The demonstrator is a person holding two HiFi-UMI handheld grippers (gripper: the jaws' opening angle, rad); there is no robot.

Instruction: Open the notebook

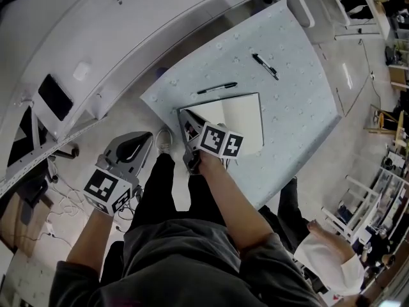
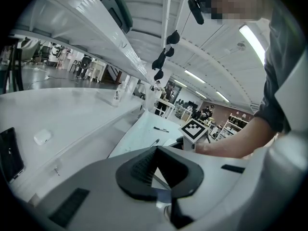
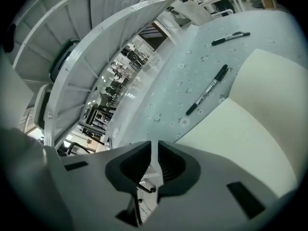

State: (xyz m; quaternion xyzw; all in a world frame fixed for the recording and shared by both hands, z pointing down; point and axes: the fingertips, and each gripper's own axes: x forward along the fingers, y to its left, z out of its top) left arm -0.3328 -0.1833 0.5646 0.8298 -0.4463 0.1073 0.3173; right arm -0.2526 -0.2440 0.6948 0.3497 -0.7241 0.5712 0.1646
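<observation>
The notebook (image 1: 239,123) lay flat on the table (image 1: 300,101), a rectangle with a smooth, matt cream face and a thin dark line along its far edge. The tabletop was a pale blue-grey sheet speckled with small light dots. The right gripper (image 1: 184,116) sat at the notebook's near left corner, and the cream surface spread out just to the right of its tips. Its dark, ribbed pads (image 3: 168,167) were drawn almost together inside a smooth grey plastic shell, leaving only a narrow upright slit. Whether a leaf was caught in that slit could not be told. Ahead of those tips, just past the notebook's far edge, lay a slim black pen (image 1: 217,88) with a pale band on its barrel. A second black pen (image 1: 265,66) lay further ahead and to the right. The left gripper (image 1: 151,137) hung well to the left of the right one, off the table's edge and over the floor. Its ribbed pads (image 2: 143,167) met at the tips with a wedge-shaped gap behind them, and the table lay ahead and to the right of it.
</observation>
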